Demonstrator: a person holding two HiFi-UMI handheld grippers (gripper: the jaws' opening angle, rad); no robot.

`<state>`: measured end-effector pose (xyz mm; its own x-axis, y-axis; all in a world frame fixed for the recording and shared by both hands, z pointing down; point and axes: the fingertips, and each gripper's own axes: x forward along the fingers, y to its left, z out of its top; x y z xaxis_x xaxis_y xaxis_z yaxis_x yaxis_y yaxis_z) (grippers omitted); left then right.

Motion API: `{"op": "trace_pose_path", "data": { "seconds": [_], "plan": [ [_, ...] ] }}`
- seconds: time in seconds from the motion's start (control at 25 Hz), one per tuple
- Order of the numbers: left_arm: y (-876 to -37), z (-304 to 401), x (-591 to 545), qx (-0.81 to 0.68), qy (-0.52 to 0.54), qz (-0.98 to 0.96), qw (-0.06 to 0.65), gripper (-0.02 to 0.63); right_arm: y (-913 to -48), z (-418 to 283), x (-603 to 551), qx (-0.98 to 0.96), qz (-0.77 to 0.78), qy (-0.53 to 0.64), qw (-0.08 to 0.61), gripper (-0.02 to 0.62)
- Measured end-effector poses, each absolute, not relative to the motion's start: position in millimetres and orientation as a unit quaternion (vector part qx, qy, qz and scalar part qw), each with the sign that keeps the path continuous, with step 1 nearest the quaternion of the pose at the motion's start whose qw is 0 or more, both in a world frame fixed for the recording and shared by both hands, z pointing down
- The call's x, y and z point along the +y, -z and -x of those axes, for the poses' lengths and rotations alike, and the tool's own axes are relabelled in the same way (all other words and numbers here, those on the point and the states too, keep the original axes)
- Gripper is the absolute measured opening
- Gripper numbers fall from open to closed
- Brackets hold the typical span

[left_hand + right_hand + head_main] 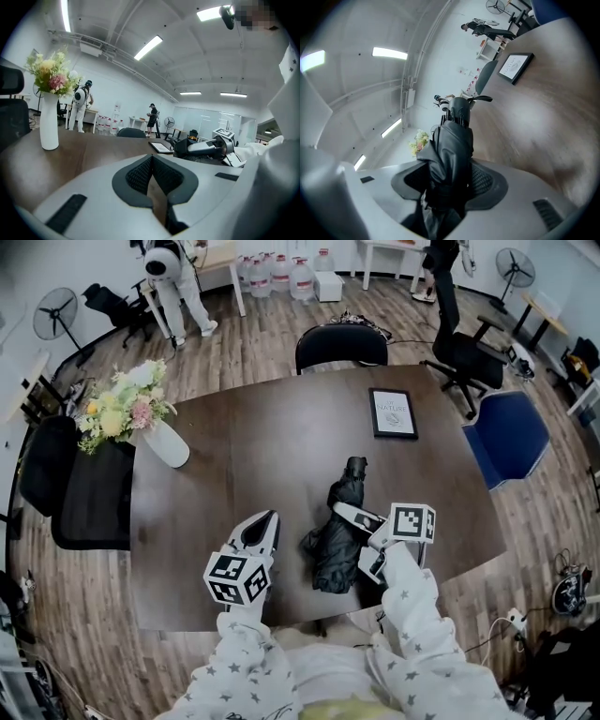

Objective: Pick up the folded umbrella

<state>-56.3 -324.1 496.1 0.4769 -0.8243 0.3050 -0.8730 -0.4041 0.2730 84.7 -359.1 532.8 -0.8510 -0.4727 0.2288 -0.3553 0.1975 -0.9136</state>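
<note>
Our right gripper [450, 171] is clamped on the folded umbrella [453, 138]. In the right gripper view both pads press into the black fabric, and the bundle runs out between the jaws and away from us. Its ribbed far end shows against the wall and ceiling, not the wood. Our left gripper [151, 160] has its jaws pressed together at the tips with nothing between them. It is poised over the near left part of the table [262, 437], apart from the umbrella.

In the head view the umbrella lies lengthwise over the near edge of the table, between our two sleeves. The right jaws are on either side of its middle. We cannot tell from that view whether the loose lower folds touch the wood.

Farther out are a white vase of flowers [167, 443] at the left corner, a framed picture [393, 412] lying flat at the far right, and a black chair [340, 346] beyond the far edge.

We judge the grasp made and the lift to be the step in hand. The grip sits on soft, crumpled canopy and not on anything rigid. So the next move calls for steady pressure and a level carry straight up, so the bundle does not sag or slide out. The left gripper is free to support the hanging end if that is needed.
</note>
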Motion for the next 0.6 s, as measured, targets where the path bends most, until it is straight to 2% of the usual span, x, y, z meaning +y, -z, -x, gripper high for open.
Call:
{"op": "trace_pose_path", "data": {
  "seconds": [0.6],
  "plan": [
    [-425,78,-329,-0.533,-0.03,-0.837,0.124,0.026,-444,-101,-363,0.799,0.247,0.527,0.149,0.229]
  ]
}}
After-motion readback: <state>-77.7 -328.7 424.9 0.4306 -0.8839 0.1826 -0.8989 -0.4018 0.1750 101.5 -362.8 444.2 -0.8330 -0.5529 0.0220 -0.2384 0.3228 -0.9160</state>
